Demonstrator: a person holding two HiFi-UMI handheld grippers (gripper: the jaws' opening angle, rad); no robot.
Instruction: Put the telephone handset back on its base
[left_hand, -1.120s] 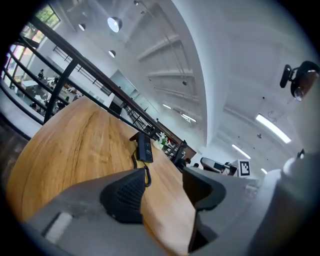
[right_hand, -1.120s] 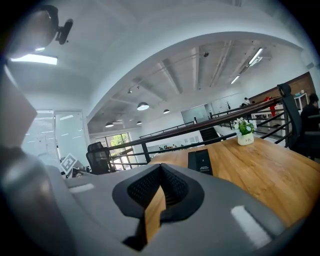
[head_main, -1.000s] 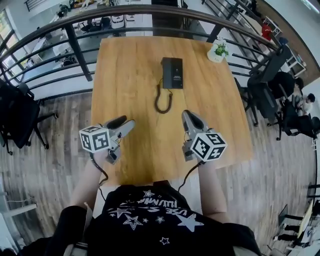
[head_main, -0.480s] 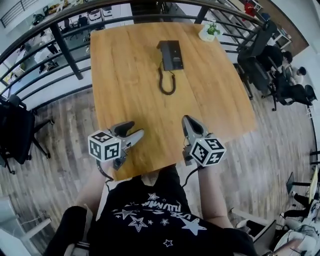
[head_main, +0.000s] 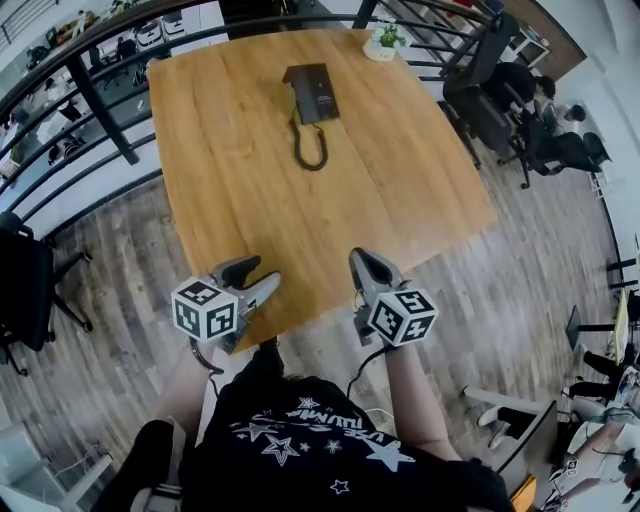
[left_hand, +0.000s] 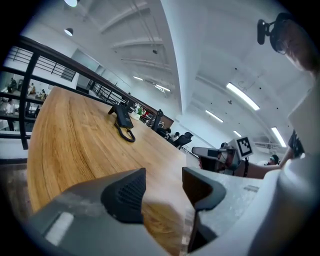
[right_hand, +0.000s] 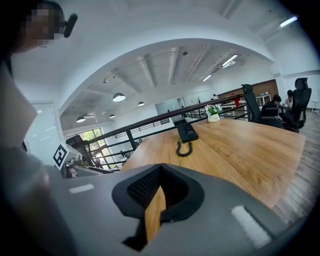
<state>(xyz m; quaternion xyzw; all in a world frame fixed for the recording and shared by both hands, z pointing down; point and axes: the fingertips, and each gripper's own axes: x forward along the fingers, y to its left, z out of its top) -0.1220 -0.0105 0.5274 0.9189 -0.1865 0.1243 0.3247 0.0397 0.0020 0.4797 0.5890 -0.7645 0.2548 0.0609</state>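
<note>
Item: telephone (head_main: 311, 92) at the far end of the table (head_main: 220, 200), long axis pointing away from us; at the table's near edge we hold left gripper (head_main: 255, 277), jaws apart, empty, and right gripper (head_main: 362, 263), jaws closed, empty, neither plainly nearer.

One square wooden table (head_main: 420, 190) carries one black desk telephone (head_main: 311, 93) with one coiled black cord (head_main: 309, 150), and one small green plant in a white pot (head_main: 385, 42). There are two grey tools: the left hand-held gripper (head_main: 255, 277) and the right hand-held gripper (head_main: 363, 260). Each bears one black-and-white marker cube (head_main: 204, 308), two cubes in all.
</note>
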